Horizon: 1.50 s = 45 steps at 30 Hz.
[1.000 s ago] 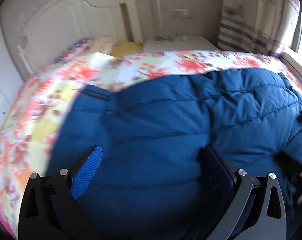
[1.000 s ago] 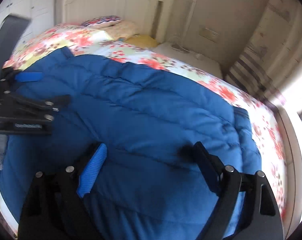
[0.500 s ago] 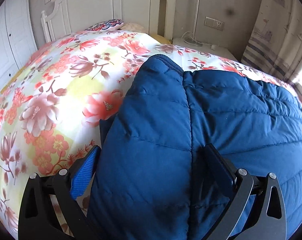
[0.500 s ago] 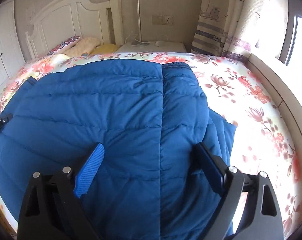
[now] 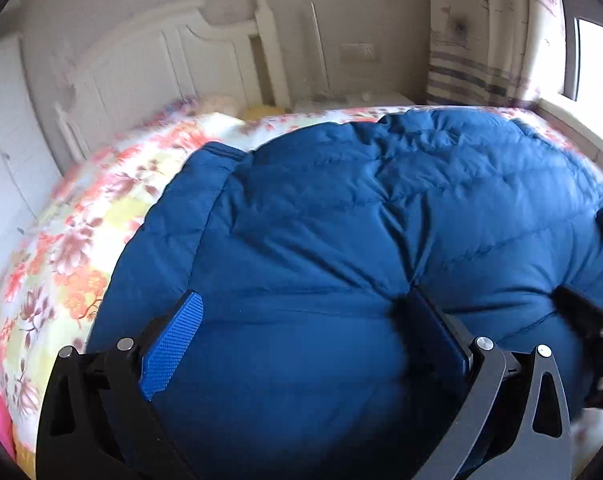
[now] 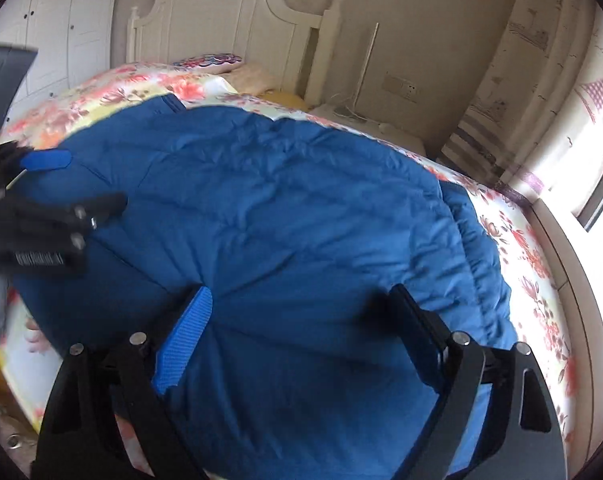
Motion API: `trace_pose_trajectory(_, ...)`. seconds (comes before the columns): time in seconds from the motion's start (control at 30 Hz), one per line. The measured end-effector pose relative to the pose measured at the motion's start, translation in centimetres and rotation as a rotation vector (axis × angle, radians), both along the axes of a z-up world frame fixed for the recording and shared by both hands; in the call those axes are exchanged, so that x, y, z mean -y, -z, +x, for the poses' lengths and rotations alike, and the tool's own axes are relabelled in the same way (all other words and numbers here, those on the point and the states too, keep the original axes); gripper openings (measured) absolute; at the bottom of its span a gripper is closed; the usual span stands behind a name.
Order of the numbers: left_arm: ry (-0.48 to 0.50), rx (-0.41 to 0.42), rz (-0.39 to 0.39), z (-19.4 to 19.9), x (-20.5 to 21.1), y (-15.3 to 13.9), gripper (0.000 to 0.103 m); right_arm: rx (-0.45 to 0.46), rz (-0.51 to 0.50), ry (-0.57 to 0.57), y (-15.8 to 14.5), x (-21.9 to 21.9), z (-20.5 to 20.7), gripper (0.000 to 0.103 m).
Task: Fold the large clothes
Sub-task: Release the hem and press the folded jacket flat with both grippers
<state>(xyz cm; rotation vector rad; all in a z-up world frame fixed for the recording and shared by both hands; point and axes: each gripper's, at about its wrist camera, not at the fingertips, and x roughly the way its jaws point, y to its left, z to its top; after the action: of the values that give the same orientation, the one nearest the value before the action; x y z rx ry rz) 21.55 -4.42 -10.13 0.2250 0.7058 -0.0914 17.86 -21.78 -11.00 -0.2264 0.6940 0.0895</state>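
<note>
Jacket [image 5: 341,240], blue and quilted, lay across the floral bed [image 5: 81,248], seemingly folded once with a sleeve edge showing at its right; more folds were likely left. Left claw [image 5: 301,328] and right claw [image 6: 301,320] were spread wide, holding nothing, over it. White headboard [image 6: 221,12], curtain [image 5: 477,40] beyond.
</note>
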Motion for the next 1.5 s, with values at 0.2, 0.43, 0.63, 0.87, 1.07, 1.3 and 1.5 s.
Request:
trace_pose_trajectory(0.2,0.011,-0.066,-0.012,0.4,-0.8,-0.1,0.099,-0.035,0.007,-0.016,-0.5,1.1,0.1,0.092)
trace_pose_trajectory(0.43,-0.111,-0.078,-0.071,-0.5,-7.5,-1.1,0.099,-0.016,0.111,0.187,-1.1,9.9,-2.8,0.092)
trace_pose_trajectory(0.63,-0.117,-0.08,-0.078,-0.5,-8.2,0.5,0.099,-0.043,0.242,0.198,0.9,12.4,-2.8,0.095)
trace_pose_trajectory(0.87,-0.095,0.016,-0.068,-4.0,-6.1,-2.8,0.098,0.054,0.125,0.196,-1.7,8.3,-5.0,0.093)
trace_pose_trajectory(1.07,0.055,-0.002,0.024,-5.5,-0.3,-1.1,0.099,0.039,0.027,-0.005,-0.3,0.4,-5.7,0.093)
trace_pose_trajectory(1.3,0.068,-0.063,0.005,-4.6,-1.1,0.1,0.099,0.015,0.056,0.002,0.5,1.7,-5.2,0.095)
trace_pose_trajectory(1.5,0.067,-0.062,-0.004,-4.8,-1.1,0.4,0.099,0.016,0.114,0.202,0.0,8.4,-5.5,0.095)
